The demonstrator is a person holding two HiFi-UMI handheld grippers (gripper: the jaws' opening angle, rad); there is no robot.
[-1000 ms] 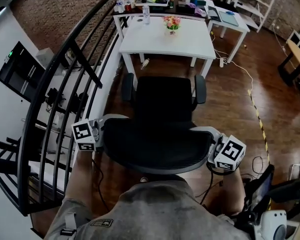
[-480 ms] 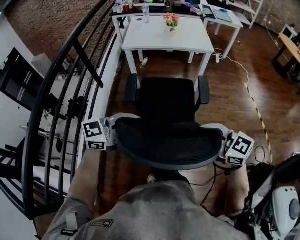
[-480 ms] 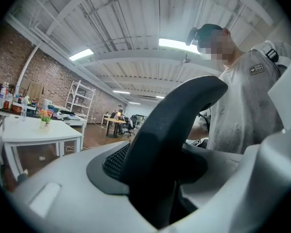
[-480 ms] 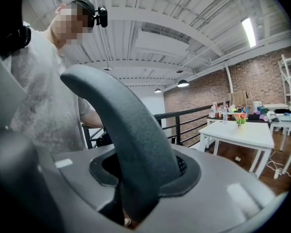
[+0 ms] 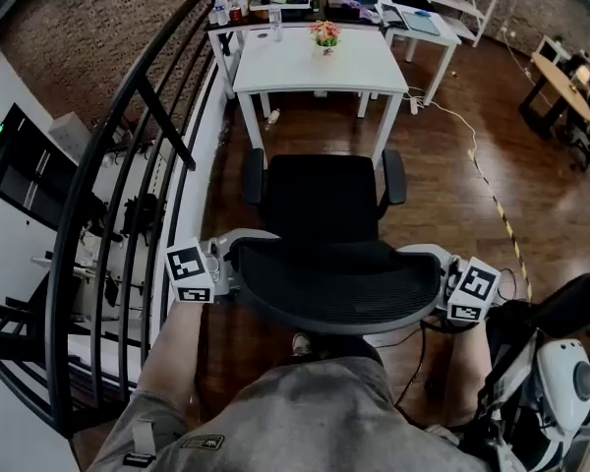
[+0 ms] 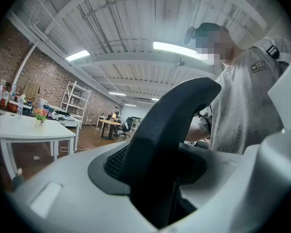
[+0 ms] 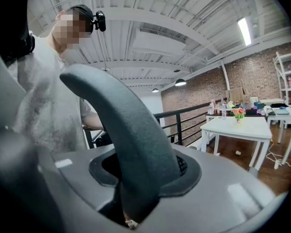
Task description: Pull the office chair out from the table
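The black office chair (image 5: 324,205) stands on the wood floor, its seat out from under the white table (image 5: 275,67). Its mesh backrest (image 5: 339,288) is right in front of me. At the backrest's left edge, my left gripper (image 5: 226,265) grips the black rim (image 6: 165,130); its jaws have just been closing on that rim. The right gripper (image 5: 441,271) is clamped on the right edge, and the grey-black rim (image 7: 126,140) fills the space between its jaws. Each gripper's pads are hidden behind the rim.
A black metal railing (image 5: 128,165) runs along the left, close to the chair. A flower pot (image 5: 324,33) sits on the table, with bottles (image 5: 226,3) behind it. A white cable (image 5: 472,155) and striped floor tape (image 5: 506,234) lie on the right. Equipment (image 5: 560,401) stands at my lower right.
The chair and both grippers have come back toward me, away from the table. The gap between seat and table has widened.
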